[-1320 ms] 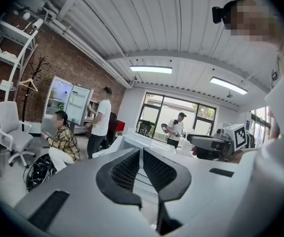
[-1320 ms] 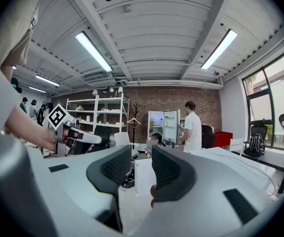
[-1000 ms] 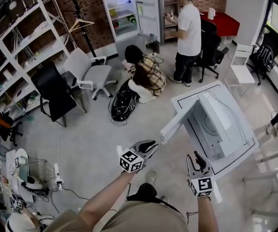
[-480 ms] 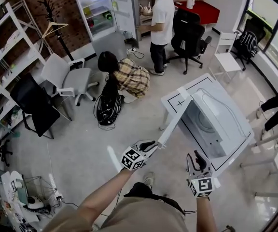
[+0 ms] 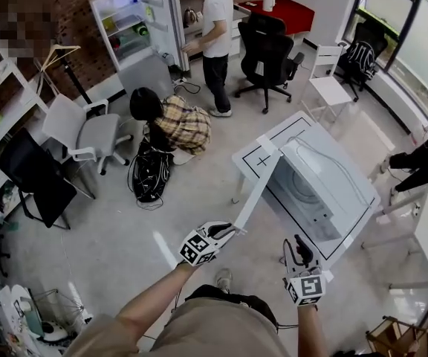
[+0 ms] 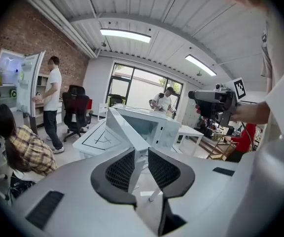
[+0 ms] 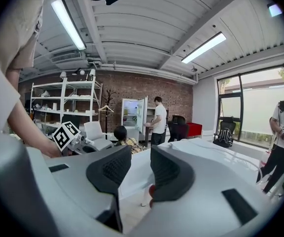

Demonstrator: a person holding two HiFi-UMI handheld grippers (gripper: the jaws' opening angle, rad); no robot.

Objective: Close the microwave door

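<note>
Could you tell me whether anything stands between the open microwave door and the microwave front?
Nothing visible does. The microwave door, its free edge between the jaws of the left gripper, faces a bare gap to the microwave. The right gripper hangs near the latch side, seemingly outside the swing.

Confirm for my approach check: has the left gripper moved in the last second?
Yes. Against the white table, the left gripper moved closer, up to the free edge of the microwave door, now in its claw.

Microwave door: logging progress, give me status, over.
Left gripper clamped on microwave door free edge. Right gripper open, empty. Door wide open, not yet shut. Nothing visible in its swing.
</note>
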